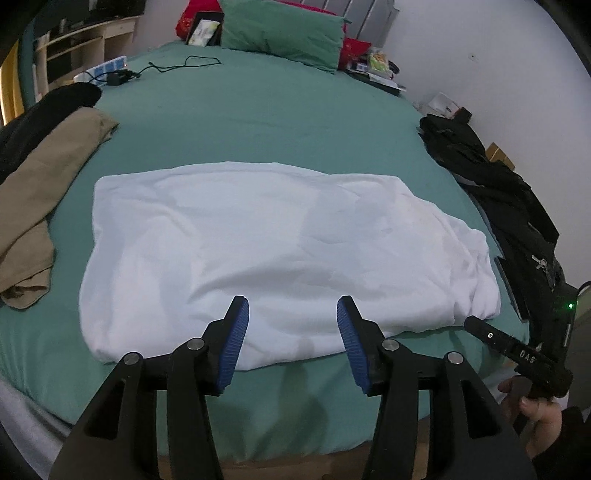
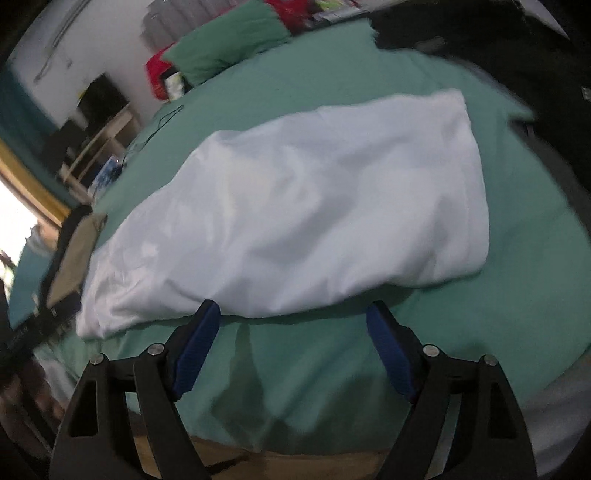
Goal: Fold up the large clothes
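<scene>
While both grippers hang over the near edge of the bed (image 1: pixel 258 110), one folded white garment (image 1: pixel 280 251) lies flat near that edge, its long axis running along it. The left gripper (image 1: pixel 292 341) and right gripper (image 2: pixel 293 345) each have jaws apart with nothing between them. One green pillow (image 1: pixel 284 31) sits at the far edge. Only the left view shows clearly the tan garment (image 1: pixel 40 192), the black clothing (image 1: pixel 498 206) and a hand (image 1: pixel 535 410) gripping the other tool.

The white garment (image 1: pixel 280 251) lies folded, wrinkled, flat across the green bed (image 1: pixel 258 122).
</scene>
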Tool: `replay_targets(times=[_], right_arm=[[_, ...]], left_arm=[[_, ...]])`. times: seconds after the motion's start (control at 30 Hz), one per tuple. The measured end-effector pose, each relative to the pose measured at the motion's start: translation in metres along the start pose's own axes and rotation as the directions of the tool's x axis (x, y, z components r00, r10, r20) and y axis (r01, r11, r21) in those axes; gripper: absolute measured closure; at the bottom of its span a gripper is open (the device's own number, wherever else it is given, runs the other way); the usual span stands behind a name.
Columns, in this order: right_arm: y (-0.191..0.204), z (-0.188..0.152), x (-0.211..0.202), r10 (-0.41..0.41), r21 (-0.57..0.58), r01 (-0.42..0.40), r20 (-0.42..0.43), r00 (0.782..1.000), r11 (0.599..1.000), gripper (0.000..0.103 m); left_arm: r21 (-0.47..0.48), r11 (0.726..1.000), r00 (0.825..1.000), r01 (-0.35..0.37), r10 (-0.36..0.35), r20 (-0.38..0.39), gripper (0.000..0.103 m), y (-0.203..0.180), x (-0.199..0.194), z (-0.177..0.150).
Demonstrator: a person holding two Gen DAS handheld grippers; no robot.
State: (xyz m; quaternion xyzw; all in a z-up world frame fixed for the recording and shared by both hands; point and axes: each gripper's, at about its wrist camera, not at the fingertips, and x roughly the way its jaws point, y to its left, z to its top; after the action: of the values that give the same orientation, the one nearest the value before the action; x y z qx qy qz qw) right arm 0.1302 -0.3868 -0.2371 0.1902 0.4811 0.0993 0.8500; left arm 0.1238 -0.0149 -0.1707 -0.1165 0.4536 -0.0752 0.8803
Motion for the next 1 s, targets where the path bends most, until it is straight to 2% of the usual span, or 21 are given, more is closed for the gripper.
replay_targets(times=[0.27,0.37,0.6,0.73,0.87,0.9,0.93,1.0], right_arm=[[-0.011,0.016,0.01,0.013,0.053,-0.016,0.049,0.999,0.998,0.021],[-0.008,0.026,0.012,0.012,0.039,-0.015,0.078,0.997,0.999,0.021],[-0.009,0.056,0.026,0.069,0.052,-0.076,0.137,0.988,0.996,0.021],[-0.02,0.065,0.041,0.147,0.111,-0.165,0.153,0.977,0.98,0.02],[-0.023,0.067,0.045,0.185,0.148,-0.213,0.183,0.966,0.966,0.019],[-0.022,0.066,0.045,0.192,0.145,-0.219,0.18,0.965,0.965,0.019],[-0.021,0.066,0.046,0.21,0.138,-0.235,0.173,0.962,0.962,0.022],[-0.016,0.066,0.048,0.23,0.12,-0.248,0.143,0.963,0.961,0.048]], left_arm=[[0.012,1.0,1.0,0.026,-0.026,0.01,0.05,-0.015,0.022,0.014],[0.024,0.999,0.999,0.043,-0.043,0.012,0.05,-0.026,0.03,0.02],[0.071,0.995,0.997,0.074,-0.076,0.022,0.05,-0.051,0.047,0.039],[0.125,0.992,1.0,0.025,-0.025,0.003,0.05,-0.066,0.069,0.046],[0.119,0.993,0.996,0.001,0.01,-0.093,0.05,-0.069,0.107,0.045],[0.117,0.993,0.996,-0.008,0.019,-0.091,0.05,-0.069,0.111,0.043],[0.126,0.992,0.997,-0.021,0.03,-0.077,0.05,-0.071,0.113,0.042],[0.141,0.989,0.996,-0.045,0.055,-0.064,0.05,-0.076,0.115,0.04]])
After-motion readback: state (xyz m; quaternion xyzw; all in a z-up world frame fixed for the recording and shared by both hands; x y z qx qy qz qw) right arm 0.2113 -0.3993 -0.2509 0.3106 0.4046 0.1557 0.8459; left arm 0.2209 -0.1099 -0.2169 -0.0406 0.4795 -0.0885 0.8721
